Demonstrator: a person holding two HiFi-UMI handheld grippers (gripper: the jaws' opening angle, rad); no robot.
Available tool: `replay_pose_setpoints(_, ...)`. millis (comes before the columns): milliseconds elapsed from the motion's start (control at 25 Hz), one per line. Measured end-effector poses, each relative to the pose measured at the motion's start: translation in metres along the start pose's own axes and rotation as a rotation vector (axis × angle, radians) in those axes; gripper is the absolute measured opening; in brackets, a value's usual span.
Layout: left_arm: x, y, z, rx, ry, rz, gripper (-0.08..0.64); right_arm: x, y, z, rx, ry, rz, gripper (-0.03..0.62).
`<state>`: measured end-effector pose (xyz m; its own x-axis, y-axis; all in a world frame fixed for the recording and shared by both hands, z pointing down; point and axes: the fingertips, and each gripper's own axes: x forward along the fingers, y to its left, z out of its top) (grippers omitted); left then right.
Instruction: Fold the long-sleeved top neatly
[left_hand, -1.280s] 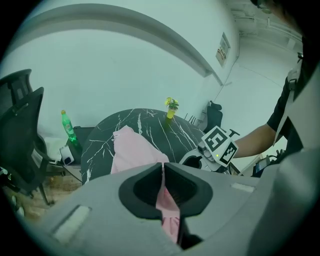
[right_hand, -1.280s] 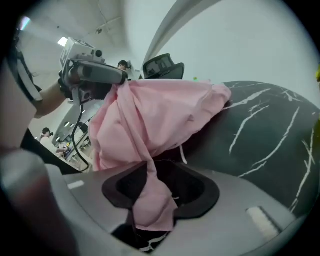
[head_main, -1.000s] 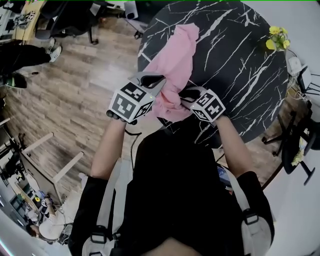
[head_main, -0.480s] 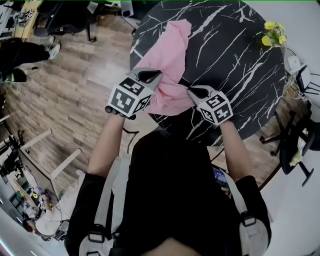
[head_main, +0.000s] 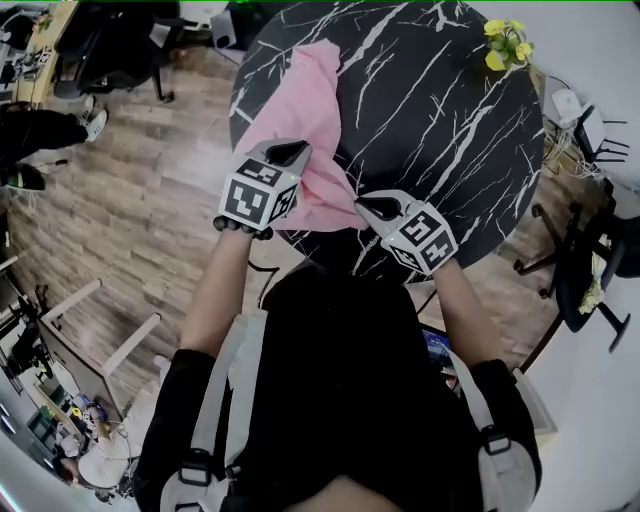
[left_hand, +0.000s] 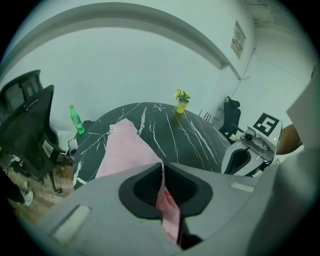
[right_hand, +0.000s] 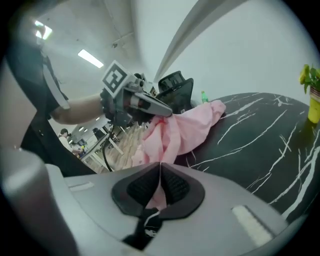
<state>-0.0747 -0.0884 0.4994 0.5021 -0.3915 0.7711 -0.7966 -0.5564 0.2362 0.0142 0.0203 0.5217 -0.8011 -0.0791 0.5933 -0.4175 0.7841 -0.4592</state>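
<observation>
A pink long-sleeved top (head_main: 300, 110) lies lengthwise on the left part of a round black marble table (head_main: 450, 150), its near end lifted off the edge. My left gripper (head_main: 290, 153) is shut on the near left corner, with pink cloth (left_hand: 122, 150) pinched between its jaws (left_hand: 161, 167). My right gripper (head_main: 378, 208) is shut on the near right corner; cloth runs down between its pads (right_hand: 160, 167). The fabric (right_hand: 185, 127) hangs stretched between the two grippers. The left gripper (right_hand: 150, 105) shows across from the right one, and the right gripper (left_hand: 247, 155) shows in the left gripper view.
A small pot of yellow flowers (head_main: 505, 45) stands at the table's far right. A green bottle (left_hand: 76, 120) and a black office chair (left_hand: 30, 130) are beyond the far left edge. More chairs (head_main: 590, 290) stand on the right, on wooden flooring (head_main: 130, 200).
The two grippers have drawn apart, the right one going right and nearer. The bunched near end of the top is now stretched between them.
</observation>
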Motion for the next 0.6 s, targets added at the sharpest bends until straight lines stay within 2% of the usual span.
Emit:
replay_pose_setpoints(160,0.001,0.0,-0.002,0.016,-0.003,0.02,0.021,-0.003,0.028,0.014,0.029,-0.063,0.071,0.012)
replay_pose_setpoints(360,-0.015,0.021,-0.014,0.013,-0.016,0.067,0.023,0.015,0.078,0.049,-0.047,-0.113,0.184,0.012)
replay_pose_setpoints(480,-0.025,0.037,-0.028,0.008,-0.024,0.093,0.023,0.044,0.109,0.06,-0.122,-0.086,0.24,0.012)
replay_pose_setpoints(600,-0.033,0.054,-0.045,-0.003,-0.027,0.11,0.024,0.081,0.134,0.06,-0.188,-0.03,0.256,0.012)
